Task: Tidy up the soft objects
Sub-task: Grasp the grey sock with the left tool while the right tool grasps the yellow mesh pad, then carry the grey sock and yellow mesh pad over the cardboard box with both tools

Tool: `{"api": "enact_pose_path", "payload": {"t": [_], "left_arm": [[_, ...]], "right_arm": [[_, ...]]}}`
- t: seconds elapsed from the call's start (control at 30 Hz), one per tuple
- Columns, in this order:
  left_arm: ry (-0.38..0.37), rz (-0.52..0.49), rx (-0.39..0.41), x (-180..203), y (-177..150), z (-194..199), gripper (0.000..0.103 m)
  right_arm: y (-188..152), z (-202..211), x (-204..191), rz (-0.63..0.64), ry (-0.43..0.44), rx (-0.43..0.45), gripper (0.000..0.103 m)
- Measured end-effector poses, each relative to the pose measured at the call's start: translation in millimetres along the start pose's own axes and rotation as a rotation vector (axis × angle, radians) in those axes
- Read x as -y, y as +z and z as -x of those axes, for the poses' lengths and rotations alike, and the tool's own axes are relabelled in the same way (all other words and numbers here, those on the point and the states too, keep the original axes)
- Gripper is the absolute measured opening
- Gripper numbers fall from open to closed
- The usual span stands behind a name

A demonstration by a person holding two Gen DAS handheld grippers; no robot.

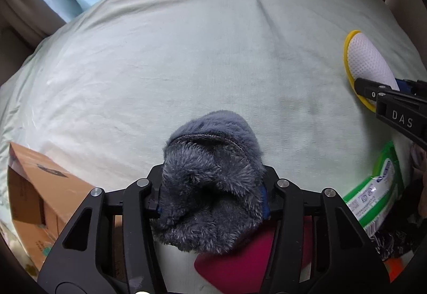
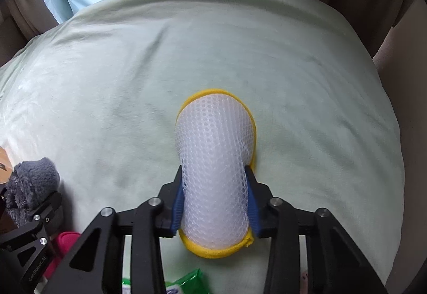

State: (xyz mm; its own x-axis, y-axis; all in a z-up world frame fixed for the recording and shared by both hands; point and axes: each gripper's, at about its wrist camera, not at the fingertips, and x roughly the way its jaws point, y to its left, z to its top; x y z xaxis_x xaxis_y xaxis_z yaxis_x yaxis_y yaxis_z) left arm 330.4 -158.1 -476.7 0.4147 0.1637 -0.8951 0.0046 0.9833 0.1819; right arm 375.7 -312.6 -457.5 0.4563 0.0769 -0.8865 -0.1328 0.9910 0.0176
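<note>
2 soft things are in hand above the pale green bedcover (image 1: 202, 59). We see the left gripper (image 1: 212, 203) clamped on a grey plush slipper (image 1: 210, 173), its fur bulging past both fingers, and the right gripper (image 2: 214, 200) closed around a white mesh sponge (image 2: 214, 155) with a yellow rim, the blue pads (image 2: 178, 203) pressing its sides inward. Both things hang over bare cover, well apart from each other. A cardboard box (image 1: 40, 195) sits at the left; a green wipes packet (image 1: 373, 200) and a red cloth (image 1: 240, 267) lie near the front. We judge that placing goes best 1 thing at a time: lower each until it rests, then release, since squeezed foam and plush spring back and may roll.
</note>
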Motion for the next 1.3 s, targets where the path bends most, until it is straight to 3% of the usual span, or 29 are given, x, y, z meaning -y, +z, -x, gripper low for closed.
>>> {"api": "enact_pose_path", "payload": {"t": [0.23, 0.5, 0.67, 0.87, 1.07, 1.3], "left_arm": [[-0.022, 0.011, 0.069, -4.0, -0.3, 51.0, 0.046], [-0.067, 0.031, 0.172, -20.1, 1.7, 157.9, 0.046], [-0.113, 0.076, 0.234, -46.6, -1.9, 242.7, 0.046], [-0.161, 0.128, 0.270, -98.7, -13.8, 314.6, 0.046], [-0.154, 0.150, 0.289, -171.8, -31.0, 343.7, 0.046], [-0.161, 0.149, 0.232, -271.2, -46.2, 323.6, 0.046]], "right_arm": [[-13.7, 70.4, -3.6, -0.026, 0.010, 0.071, 0.034], [-16.3, 192.6, -15.2, -0.027, 0.010, 0.167, 0.034], [-16.1, 273.3, -46.6, -0.032, 0.012, 0.192, 0.034], [-27.5, 351.0, -95.3, -0.039, 0.032, 0.227, 0.034], [-30.2, 380.8, -156.6, -0.082, 0.075, 0.221, 0.034], [-31.5, 367.2, -245.8, -0.130, 0.103, 0.177, 0.034]]}}
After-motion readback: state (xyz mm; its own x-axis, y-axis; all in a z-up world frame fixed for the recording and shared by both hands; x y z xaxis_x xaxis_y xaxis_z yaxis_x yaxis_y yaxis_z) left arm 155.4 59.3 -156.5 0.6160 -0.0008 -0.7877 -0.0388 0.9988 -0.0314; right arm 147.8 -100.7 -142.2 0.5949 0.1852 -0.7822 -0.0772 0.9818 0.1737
